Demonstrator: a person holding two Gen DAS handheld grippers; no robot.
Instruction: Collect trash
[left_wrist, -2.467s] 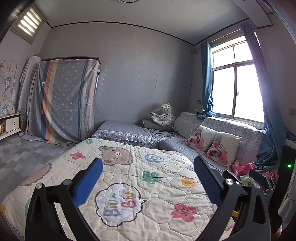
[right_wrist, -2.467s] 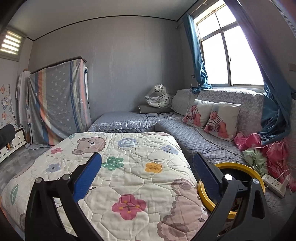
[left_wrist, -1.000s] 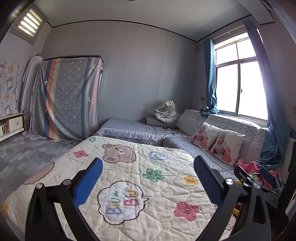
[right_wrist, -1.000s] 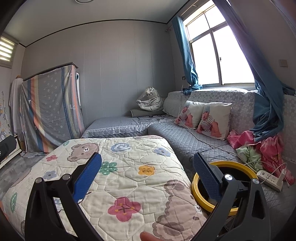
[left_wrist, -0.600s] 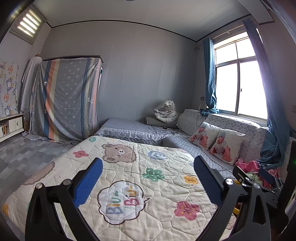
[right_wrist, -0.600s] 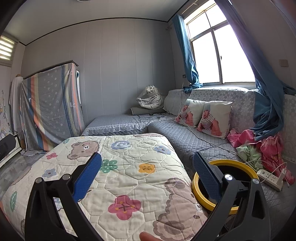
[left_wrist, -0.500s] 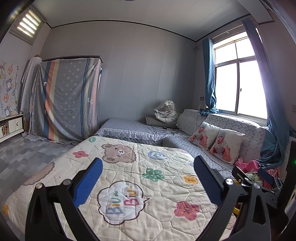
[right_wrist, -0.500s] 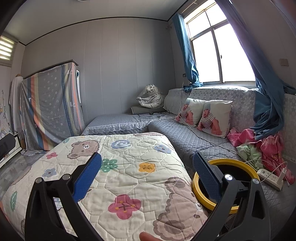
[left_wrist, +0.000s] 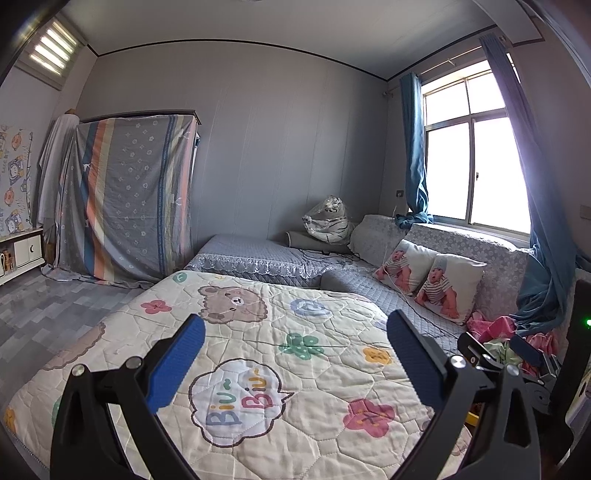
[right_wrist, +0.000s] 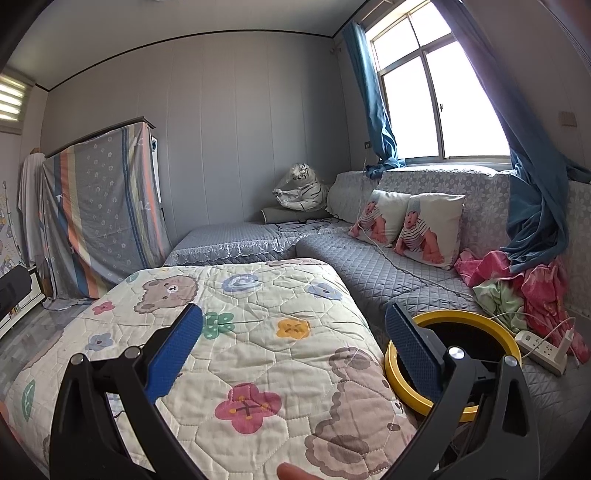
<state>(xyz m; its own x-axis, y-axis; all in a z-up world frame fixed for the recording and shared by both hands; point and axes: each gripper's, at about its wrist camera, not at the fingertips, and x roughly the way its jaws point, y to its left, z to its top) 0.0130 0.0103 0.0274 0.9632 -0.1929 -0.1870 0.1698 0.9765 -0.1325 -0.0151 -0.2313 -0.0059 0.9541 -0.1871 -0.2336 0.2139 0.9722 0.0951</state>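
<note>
Right now I have both grippers raised over the bed, pointing across the room toward the grey far wall. My left gripper (left_wrist: 295, 354) has its blue-padded fingers (left_wrist: 173, 363) spread wide apart, with nothing between them; below them lies the cartoon quilt (left_wrist: 258, 332) with its bear and "Biu-Biu" bubble. My right gripper (right_wrist: 293, 347) is spread just as wide and is equally empty, hanging above the quilt's right-hand part.

The one piece of task gear I can make out is the yellow-rimmed bin (right_wrist: 480, 321), dark inside, standing just beside the right edge of the quilt and partly hidden behind my right gripper's right finger. From the left wrist view only a sliver of yellow shows low on the right, behind the other gripper's frame. I cannot pick out any loose trash on the quilt or on the grey sofa (right_wrist: 388, 269) from either view.

On the sofa, two baby-print cushions (right_wrist: 410, 225) lean against the backrest. A heap of pink and green cloth (right_wrist: 517, 280) lies further right, under the blue curtain (right_wrist: 543, 206). A white power strip (right_wrist: 541, 345) with its cord rests just beside the bin. A plush tiger (right_wrist: 301, 190) wrapped in clear plastic sits in the far corner. A striped sheet (left_wrist: 125, 206) covers a tall cabinet on the left. A fingertip (right_wrist: 295, 472) shows at the bottom edge of the right wrist view.
</note>
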